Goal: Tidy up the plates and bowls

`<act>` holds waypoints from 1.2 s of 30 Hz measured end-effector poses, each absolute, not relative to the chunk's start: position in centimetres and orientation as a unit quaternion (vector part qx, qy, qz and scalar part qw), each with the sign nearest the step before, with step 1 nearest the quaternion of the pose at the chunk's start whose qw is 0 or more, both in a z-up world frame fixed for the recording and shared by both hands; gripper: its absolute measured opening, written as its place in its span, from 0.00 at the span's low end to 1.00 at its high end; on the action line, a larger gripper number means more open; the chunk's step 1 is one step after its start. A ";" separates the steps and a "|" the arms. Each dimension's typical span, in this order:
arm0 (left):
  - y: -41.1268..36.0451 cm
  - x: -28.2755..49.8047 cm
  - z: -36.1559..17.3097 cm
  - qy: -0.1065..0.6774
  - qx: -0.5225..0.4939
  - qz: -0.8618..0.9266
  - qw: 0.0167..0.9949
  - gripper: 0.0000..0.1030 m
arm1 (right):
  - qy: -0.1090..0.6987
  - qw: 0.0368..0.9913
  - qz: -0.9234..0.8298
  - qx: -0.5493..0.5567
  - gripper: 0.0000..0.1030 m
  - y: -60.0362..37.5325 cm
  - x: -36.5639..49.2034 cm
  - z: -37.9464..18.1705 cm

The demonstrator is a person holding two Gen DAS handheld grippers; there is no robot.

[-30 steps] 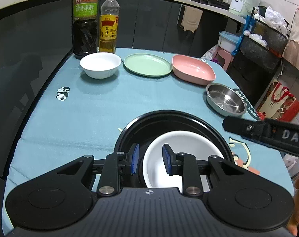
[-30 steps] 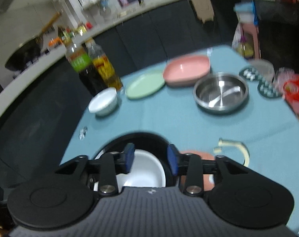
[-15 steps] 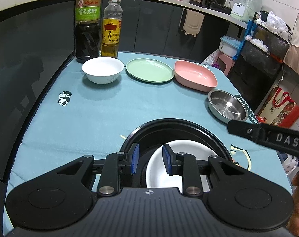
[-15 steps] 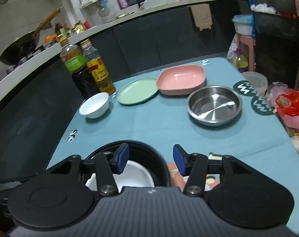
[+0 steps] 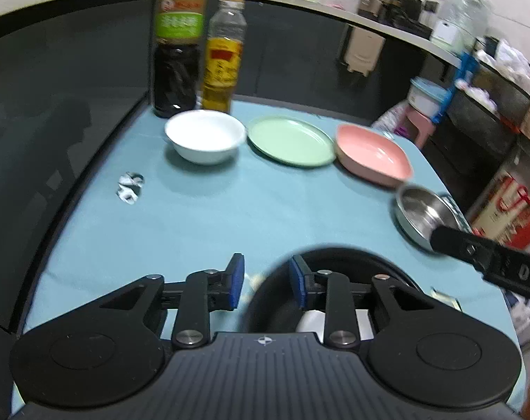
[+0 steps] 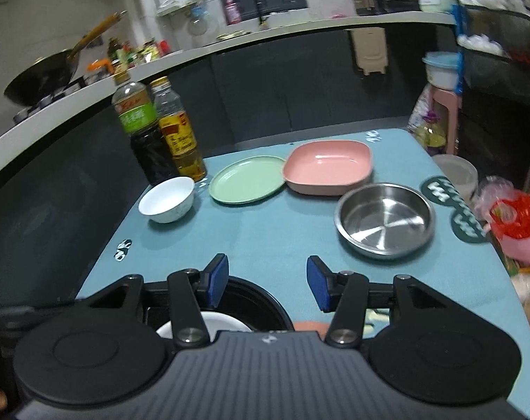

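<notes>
A white bowl point(image 5: 204, 135), a green plate point(image 5: 290, 140), a pink dish point(image 5: 371, 154) and a steel bowl point(image 5: 422, 214) stand in a row across the blue table. They also show in the right wrist view: white bowl point(image 6: 167, 199), green plate point(image 6: 247, 178), pink dish point(image 6: 329, 166), steel bowl point(image 6: 385, 218). A black plate point(image 5: 355, 260) holding a white dish point(image 6: 223, 322) lies near the front edge. My left gripper point(image 5: 266, 284) is open and empty, over the black plate's left rim. My right gripper point(image 6: 267, 280) is open and empty, above the black plate point(image 6: 261, 297).
Two bottles point(image 5: 177, 52) point(image 5: 223, 56) stand behind the white bowl. Two dark coasters point(image 6: 450, 203) lie at the table's right edge. A dark counter wall curves behind the table. Bags and a stool stand on the floor at the right.
My left gripper has opened wider and shifted left and back, off the white dish. My right gripper has opened wider and drawn back from the black plate.
</notes>
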State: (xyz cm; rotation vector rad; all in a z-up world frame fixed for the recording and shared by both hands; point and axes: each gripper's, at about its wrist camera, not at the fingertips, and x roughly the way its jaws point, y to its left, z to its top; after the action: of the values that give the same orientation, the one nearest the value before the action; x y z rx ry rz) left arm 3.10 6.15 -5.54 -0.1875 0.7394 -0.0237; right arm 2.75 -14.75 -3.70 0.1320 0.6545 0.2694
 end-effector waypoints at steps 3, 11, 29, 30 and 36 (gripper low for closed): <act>7.5 4.7 -5.2 0.352 -0.098 0.009 0.931 0.34 | 0.320 0.935 0.140 0.056 0.50 -14.0 4.2 -3.3; 11.6 10.5 -5.3 0.343 -0.117 0.077 0.929 0.39 | 0.332 0.923 0.192 0.042 0.50 -10.8 10.2 -2.2; 15.4 19.7 -7.8 0.346 -0.147 0.113 0.920 0.40 | 0.417 0.879 0.228 0.049 0.47 -4.8 20.0 -5.3; 15.6 20.1 -8.1 0.348 -0.147 0.114 0.919 0.40 | 0.420 0.877 0.227 0.051 0.46 -4.6 20.4 -5.5; 16.3 21.9 -9.2 0.356 -0.153 0.112 0.915 0.39 | 0.435 0.868 0.234 0.058 0.41 -3.1 22.9 -7.0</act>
State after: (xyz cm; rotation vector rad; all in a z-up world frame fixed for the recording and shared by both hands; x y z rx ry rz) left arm 21.88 16.26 -9.24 -0.3142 0.7324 0.2305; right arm 22.94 -3.13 -7.02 0.1222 0.9111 0.4888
